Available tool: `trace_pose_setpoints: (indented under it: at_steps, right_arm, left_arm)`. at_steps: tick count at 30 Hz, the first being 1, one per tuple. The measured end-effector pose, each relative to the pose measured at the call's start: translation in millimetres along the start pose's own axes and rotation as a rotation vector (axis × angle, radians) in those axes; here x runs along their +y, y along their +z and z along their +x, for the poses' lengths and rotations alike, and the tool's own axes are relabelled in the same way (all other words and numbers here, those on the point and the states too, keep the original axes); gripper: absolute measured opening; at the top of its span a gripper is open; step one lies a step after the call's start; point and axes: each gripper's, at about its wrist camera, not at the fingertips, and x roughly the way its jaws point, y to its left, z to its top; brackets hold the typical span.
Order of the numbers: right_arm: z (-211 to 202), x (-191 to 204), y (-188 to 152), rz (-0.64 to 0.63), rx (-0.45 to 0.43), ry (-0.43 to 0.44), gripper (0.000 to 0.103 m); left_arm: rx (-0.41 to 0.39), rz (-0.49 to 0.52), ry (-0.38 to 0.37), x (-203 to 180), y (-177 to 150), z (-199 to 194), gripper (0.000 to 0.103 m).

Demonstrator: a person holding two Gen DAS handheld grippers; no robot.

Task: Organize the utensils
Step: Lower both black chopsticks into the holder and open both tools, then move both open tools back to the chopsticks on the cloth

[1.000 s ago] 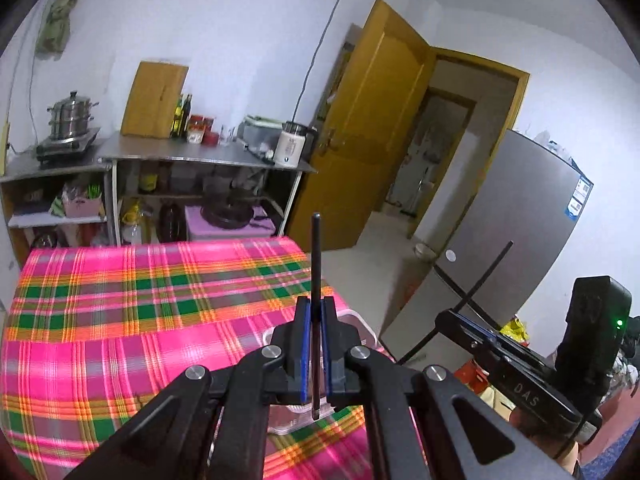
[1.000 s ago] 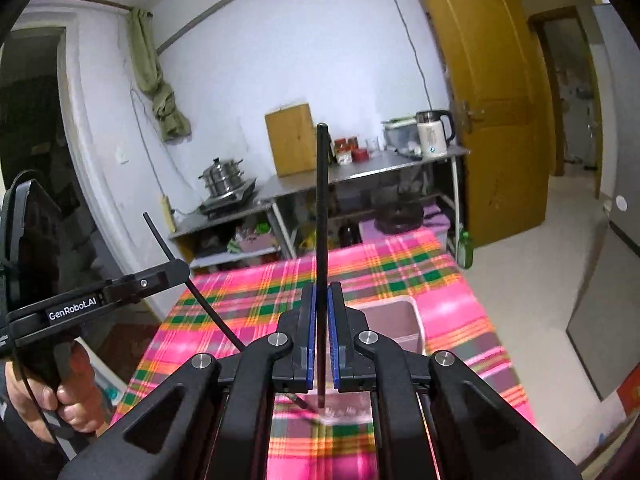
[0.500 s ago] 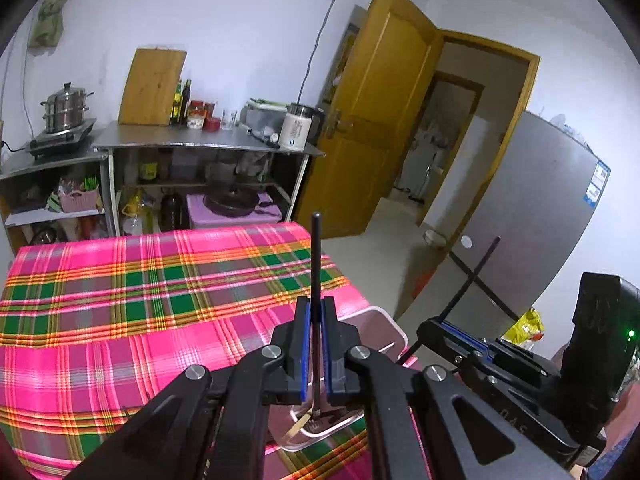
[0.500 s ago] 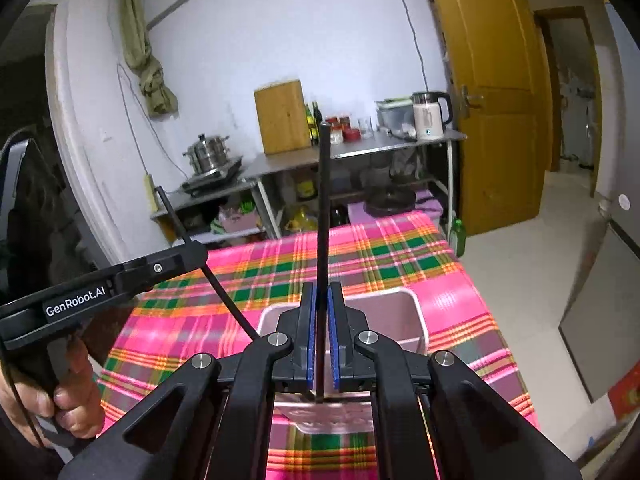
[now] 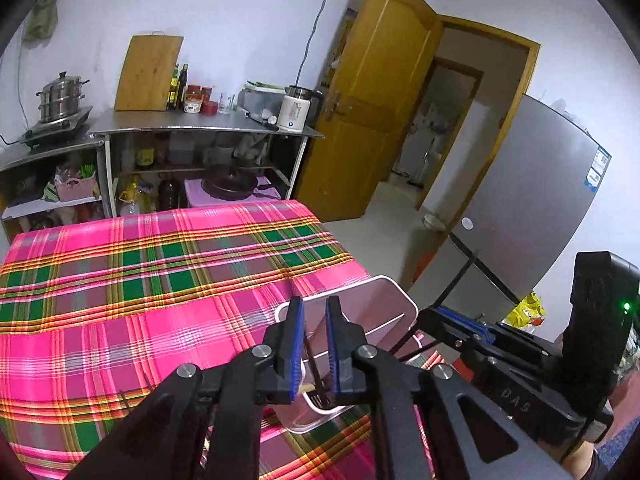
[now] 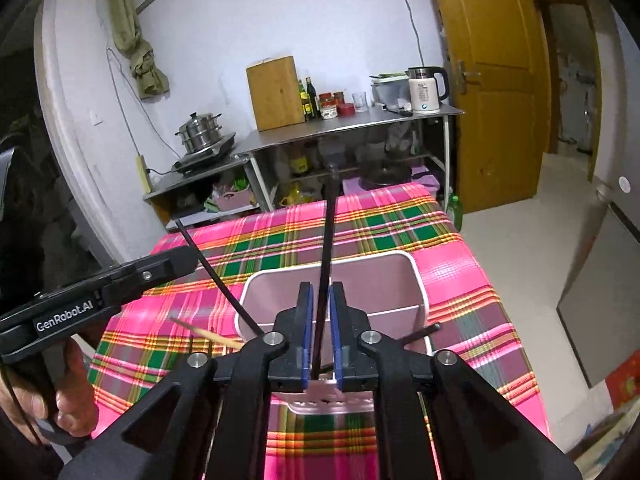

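A pink plastic utensil holder (image 5: 384, 304) (image 6: 404, 276) stands on the plaid tablecloth near its right edge. My left gripper (image 5: 314, 312) is open above the holder; a thin black chopstick (image 5: 312, 364) stands loose between its jaws, its lower end in the holder. My right gripper (image 6: 320, 300) is open too, and a black chopstick (image 6: 326, 264) leans free between its jaws, down into the holder. In the right wrist view the left gripper's chopstick (image 6: 216, 276) slants into the holder. A bamboo chopstick (image 6: 204, 334) lies on the cloth to the holder's left.
The table with the pink and green plaid cloth (image 5: 132, 280) fills the foreground. Behind it stand steel shelves (image 5: 200, 132) with a steamer pot, cutting board, bottles and kettle. A yellow door (image 5: 376, 92) and a grey fridge (image 5: 532, 208) are on the right.
Both grippers have opened and let go of their black chopsticks, which have dropped into the pink holder. Both grippers have come lower and closer over the holder.
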Motion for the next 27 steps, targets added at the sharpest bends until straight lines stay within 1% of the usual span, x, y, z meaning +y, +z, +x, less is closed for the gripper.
trace_pose_setpoints:
  at_steps: [1,4,12,17,19,27]
  right_arm:
    - [-4,0,0,-0.001,-0.007,-0.003,0.015]
    - [-15,1,0,0.0,-0.027,-0.005,0.019]
    - [-45,6,-6,0.006,-0.064,-0.007,0.02]
    - [-63,16,-20,-0.006,-0.072,0.02,0.02]
    - [-67,21,-27,-0.009,-0.061,0.044,0.02]
    - [-68,49,-55,-0.063,-0.023,0.103,0.02]
  left_arm:
    - [-0.004,-0.001,0.003,1,0,-3,0.013]
    - [-0.025,-0.01,0.007,3,-1,-20,0.015]
    - [-0.088,-0.039,0.027,17,-11,-70,0.016]
    - [-0.109,-0.063,0.055,33,-32,-98,0.016]
    - [-0.108,-0.075,0.084,42,-44,-108,0.016]
    - [-0.079,-0.126,0.137,70,-88,-124,0.016]
